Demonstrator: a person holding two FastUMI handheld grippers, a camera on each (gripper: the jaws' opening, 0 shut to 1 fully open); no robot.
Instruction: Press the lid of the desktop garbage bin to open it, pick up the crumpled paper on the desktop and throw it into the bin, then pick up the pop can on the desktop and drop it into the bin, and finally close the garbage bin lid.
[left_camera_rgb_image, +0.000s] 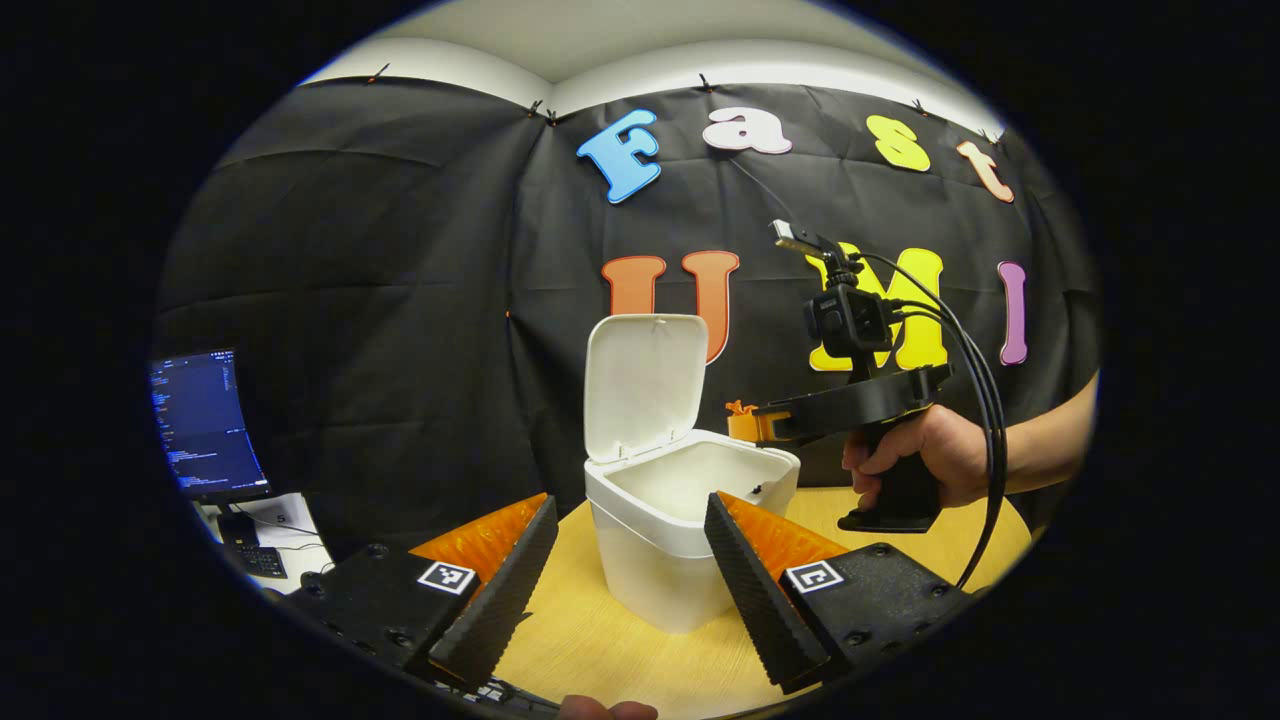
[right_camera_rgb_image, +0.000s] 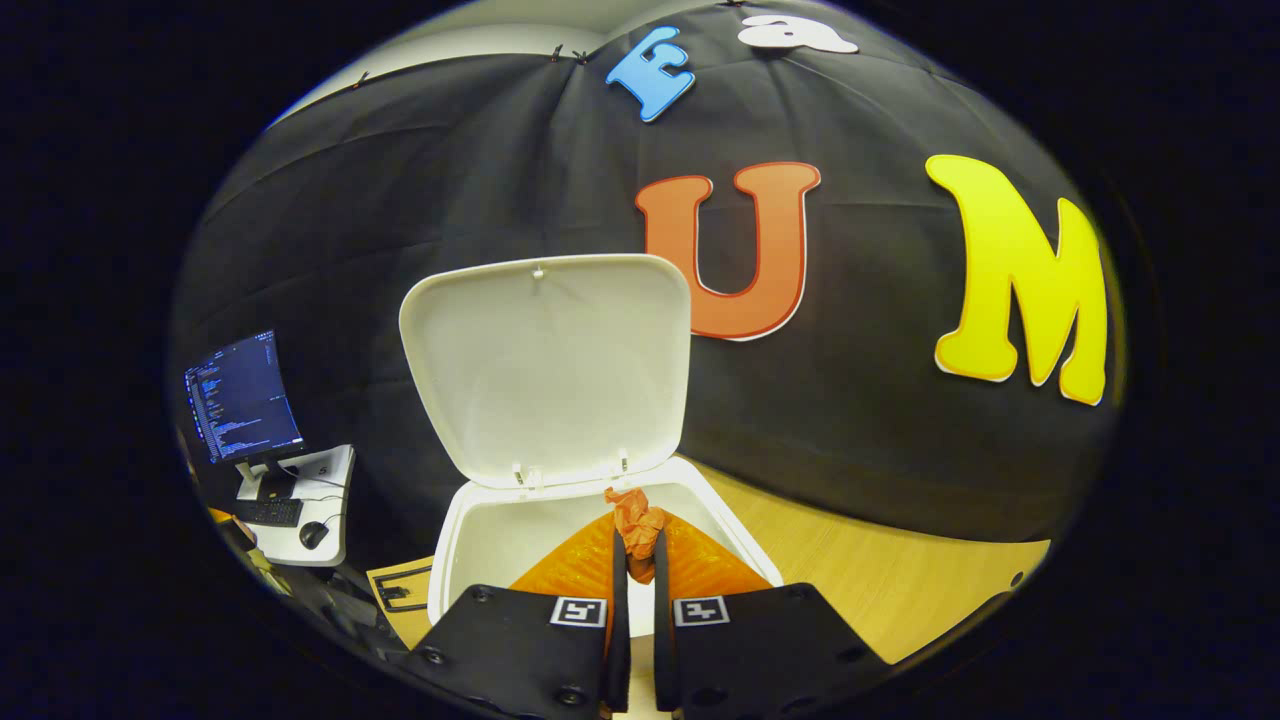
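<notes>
Bin (left_camera_rgb_image: 680, 560) sits on worktop (left_camera_rgb_image: 600, 640), lid (left_camera_rgb_image: 645, 385) up and tilted back on its hinge, so mouth is clear for drops. Your right gripper (right_camera_rgb_image: 640, 545) is pinched narrow on the paper (right_camera_rgb_image: 636, 520), an orange crumpled wad sticking out past the tips; it hangs right above the bin mouth, just in front of the hinge, i.e. lined up so a release lands inside. From the left gripper view the right gripper reaches in from the side over the bin's far rim w/ the wad at its tip. Your left gripper (left_camera_rgb_image: 630, 560) is spread wide, empty, fingers either side of the bin, near it, prob. held back as standby. Step in hand, as I judge: let go of paper. Can not spotted.
</notes>
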